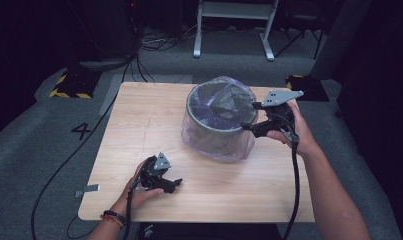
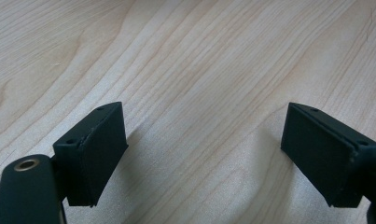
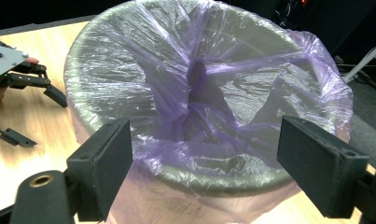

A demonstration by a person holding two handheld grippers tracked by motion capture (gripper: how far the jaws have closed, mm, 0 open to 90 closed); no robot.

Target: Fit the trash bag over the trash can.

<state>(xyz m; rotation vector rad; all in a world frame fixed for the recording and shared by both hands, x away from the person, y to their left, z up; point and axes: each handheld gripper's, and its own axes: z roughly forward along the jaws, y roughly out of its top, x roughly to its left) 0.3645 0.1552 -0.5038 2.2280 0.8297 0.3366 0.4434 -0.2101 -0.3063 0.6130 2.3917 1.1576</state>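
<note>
Plastic, thin and purple, drapes the grey bin (image 1: 220,120) that stands on the far right part of the wooden table (image 1: 139,130); we see this bag (image 3: 209,93) folded over the rim and hanging down the outside, so the bin's wall shows only dimly through it. Inside, the bag bunches toward the middle, and we cannot make out the bottom of the bin beneath the folds. The right gripper (image 1: 249,125) hovers at the bin's right rim, its jaws apart with nothing between them; in the right gripper view the near rim lies between and beyond them, cut off at the bottom edge. The left gripper (image 1: 176,183) rests low over the table's near edge, well apart from the bin, jaws wide over bare wood.
</note>
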